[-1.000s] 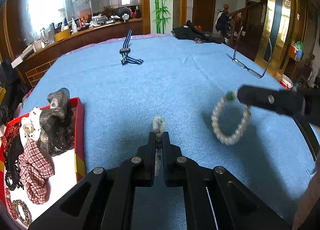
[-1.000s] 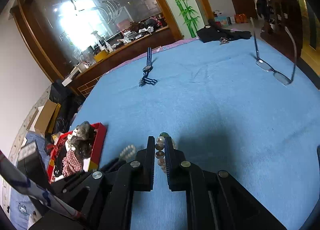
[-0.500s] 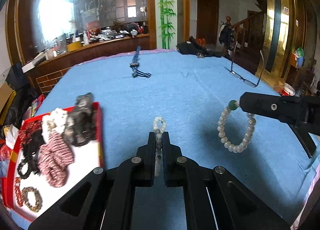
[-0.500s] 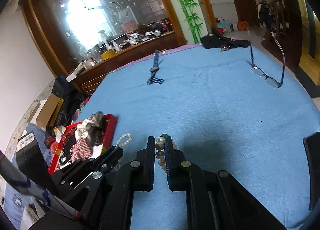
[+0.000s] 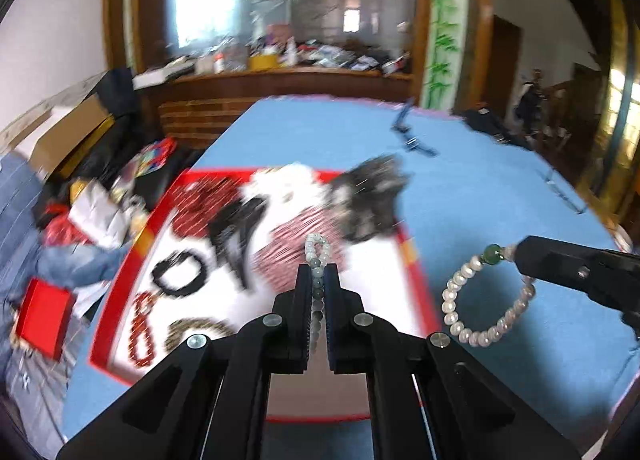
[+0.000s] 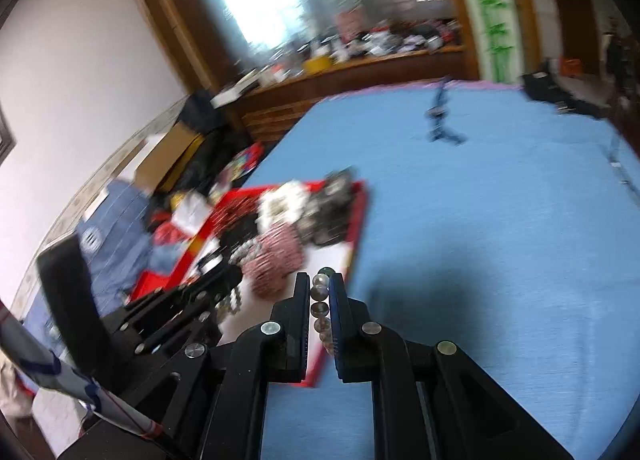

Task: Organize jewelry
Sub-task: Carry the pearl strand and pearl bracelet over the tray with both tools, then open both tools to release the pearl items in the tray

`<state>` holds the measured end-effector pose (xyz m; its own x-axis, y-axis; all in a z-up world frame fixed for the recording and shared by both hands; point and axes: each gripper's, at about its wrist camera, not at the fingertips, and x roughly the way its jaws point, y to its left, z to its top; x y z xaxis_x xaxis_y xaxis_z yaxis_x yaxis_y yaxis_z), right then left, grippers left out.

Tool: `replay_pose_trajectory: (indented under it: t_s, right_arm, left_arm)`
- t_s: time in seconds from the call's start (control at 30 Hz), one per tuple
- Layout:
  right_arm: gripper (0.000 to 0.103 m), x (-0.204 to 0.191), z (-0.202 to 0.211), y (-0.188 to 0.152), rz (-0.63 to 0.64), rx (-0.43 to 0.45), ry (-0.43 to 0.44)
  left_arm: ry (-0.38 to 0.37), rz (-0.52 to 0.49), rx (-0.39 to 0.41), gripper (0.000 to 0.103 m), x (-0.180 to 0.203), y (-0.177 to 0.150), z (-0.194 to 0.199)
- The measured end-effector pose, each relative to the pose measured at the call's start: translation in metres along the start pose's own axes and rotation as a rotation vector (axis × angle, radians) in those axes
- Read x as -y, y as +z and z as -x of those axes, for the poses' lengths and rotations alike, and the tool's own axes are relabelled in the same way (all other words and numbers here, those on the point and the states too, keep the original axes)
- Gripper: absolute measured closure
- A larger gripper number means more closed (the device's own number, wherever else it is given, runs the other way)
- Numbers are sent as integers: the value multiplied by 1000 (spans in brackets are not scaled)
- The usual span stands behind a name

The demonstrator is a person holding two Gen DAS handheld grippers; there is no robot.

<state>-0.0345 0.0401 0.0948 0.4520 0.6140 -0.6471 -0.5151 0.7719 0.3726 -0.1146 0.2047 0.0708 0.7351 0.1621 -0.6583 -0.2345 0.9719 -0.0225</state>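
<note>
My left gripper (image 5: 318,274) is shut on a pale green bead bracelet (image 5: 317,248) whose loop sticks out past the fingertips, above the red-rimmed white tray (image 5: 406,238). In the left wrist view my right gripper (image 5: 520,248) comes in from the right, shut on a white pearl bracelet (image 5: 474,302) with one green bead, which hangs over the blue cloth just right of the tray. In the right wrist view the same bracelet (image 6: 320,292) shows as beads pinched between the right gripper (image 6: 320,284) jaws, near the tray's (image 6: 358,220) right edge. The left gripper's body (image 6: 176,308) lies at lower left.
The tray holds hair scrunchies (image 5: 296,244), a dark bow (image 5: 368,196), black rings (image 5: 178,276) and bead bracelets (image 5: 142,330). A striped watch strap (image 6: 438,112) and glasses (image 5: 560,188) lie farther on the blue table cloth (image 6: 500,220). Boxes and clutter sit beyond the table's left edge.
Both grippers have swung left with their bracelets. The tray, at the far left before, now lies under the left gripper and just left of the right one. Both grips are unchanged.
</note>
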Motion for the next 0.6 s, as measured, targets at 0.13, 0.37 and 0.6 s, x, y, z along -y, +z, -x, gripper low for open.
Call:
replay_pose_trajectory:
  t_s: [0.13,0.37,0.6]
  right_arm:
    - [92,-17,-31,-9,25,-67,47]
    - [91,-12,-68,-19,19,-131,-22]
    - [82,-13,-55,-19,57,-92,-93]
  left_arm:
    - [18,45,-60,98,-20,-15,-16]
    - [31,58,-103,98,-23,-24,-32]
    - [49,64,-101,89,-21,-26,-30]
